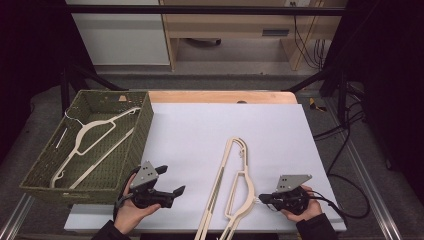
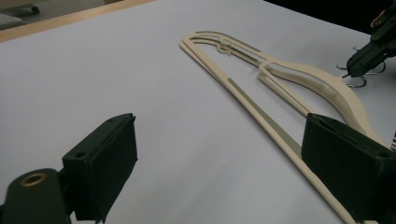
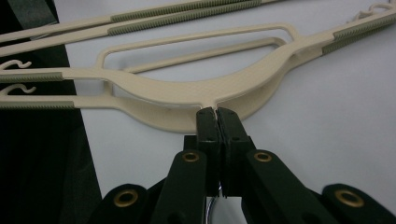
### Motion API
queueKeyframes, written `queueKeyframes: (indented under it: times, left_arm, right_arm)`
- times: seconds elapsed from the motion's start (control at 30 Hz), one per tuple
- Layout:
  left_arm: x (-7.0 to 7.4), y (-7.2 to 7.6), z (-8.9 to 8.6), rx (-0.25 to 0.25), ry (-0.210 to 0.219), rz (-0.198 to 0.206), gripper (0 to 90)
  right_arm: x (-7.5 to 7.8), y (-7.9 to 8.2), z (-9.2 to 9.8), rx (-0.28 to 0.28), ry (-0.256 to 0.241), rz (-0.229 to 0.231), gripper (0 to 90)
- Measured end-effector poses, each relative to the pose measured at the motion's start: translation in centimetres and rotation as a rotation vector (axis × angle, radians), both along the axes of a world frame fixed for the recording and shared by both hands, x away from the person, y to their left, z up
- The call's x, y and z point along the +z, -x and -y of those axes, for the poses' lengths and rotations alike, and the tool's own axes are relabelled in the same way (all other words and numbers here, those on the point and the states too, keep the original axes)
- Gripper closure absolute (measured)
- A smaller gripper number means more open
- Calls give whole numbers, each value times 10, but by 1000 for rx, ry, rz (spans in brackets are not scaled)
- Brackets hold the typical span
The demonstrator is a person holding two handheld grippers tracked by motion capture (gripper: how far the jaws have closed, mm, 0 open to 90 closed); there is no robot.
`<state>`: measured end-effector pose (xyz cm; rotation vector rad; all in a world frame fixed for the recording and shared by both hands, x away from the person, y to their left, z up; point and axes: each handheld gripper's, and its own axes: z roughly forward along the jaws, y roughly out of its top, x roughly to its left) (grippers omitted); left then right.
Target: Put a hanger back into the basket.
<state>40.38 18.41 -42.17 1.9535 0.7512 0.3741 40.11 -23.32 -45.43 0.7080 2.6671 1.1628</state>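
Right gripper view: right gripper [image 3: 215, 114] jaws clamped on hanger's [image 3: 187, 93] hook neck; left gripper [image 2: 219, 163] jaws apart. Lift level toward basket [image 1: 145, 125].

Each hand grips a black gripper: the left gripper [image 1: 167, 181] and right gripper [image 1: 264, 199] both carry a grey 3-cornered plate on top, dotted with small holes. The 2 jaws are flat black blocks on black link arms with brass-ringed pivot holes. A black cable trails from each. Dark sleeves cover both wrists.
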Motion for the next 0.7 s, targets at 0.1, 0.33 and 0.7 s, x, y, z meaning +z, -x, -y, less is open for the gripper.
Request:
queueKeyframes:
  times: [0.1, 0.33, 0.7]
  left_arm:
    - [0, 2, 11, -28, -7, -9, 111]
    - [4, 8, 48, -105, -38, -21, 127]
    - [-4, 13, 121, -223, -117, -65, 181]
  right_arm:
    - [7, 0, -2, 2, -2, -6, 892]
    - [17, 1, -7, -8, 2, -3, 893]
    - [22, 1, -8, -1, 12, -9, 893]
